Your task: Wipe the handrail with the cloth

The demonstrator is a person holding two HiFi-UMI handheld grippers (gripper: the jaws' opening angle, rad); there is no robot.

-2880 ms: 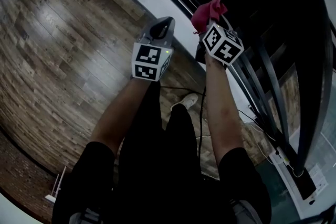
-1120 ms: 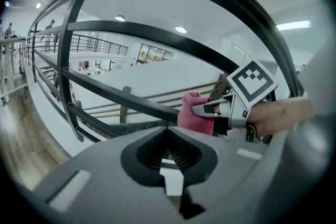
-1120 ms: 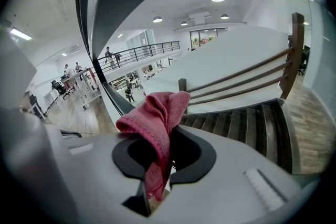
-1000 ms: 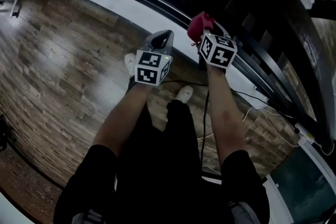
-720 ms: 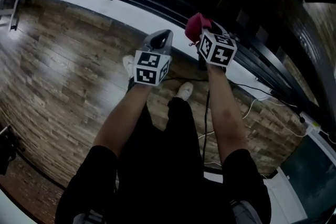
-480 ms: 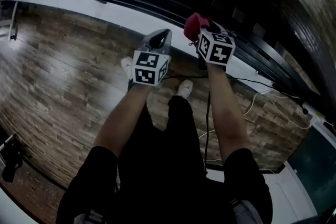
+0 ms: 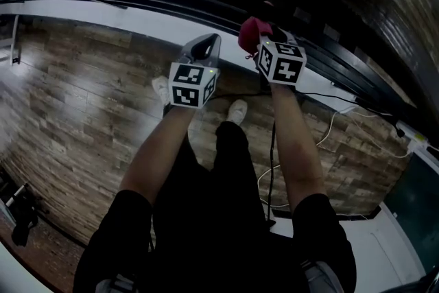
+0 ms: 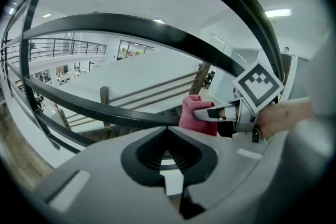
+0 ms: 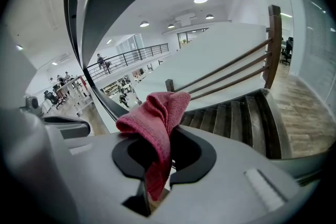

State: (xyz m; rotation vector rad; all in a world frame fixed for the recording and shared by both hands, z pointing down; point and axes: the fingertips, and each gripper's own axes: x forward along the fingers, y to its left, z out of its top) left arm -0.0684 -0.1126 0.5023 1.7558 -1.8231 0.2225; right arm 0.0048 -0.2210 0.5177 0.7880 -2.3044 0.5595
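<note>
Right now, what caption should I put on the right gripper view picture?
Right gripper shut on a red cloth, with stairs and a dark handrail ahead.

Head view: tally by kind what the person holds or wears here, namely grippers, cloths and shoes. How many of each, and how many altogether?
Grippers: 2, the left gripper and the right gripper
Cloths: 1, the red cloth in the right gripper
Shoes: 2, a near shoe between the forearms and a far shoe beside the left gripper
Total: 5
</note>
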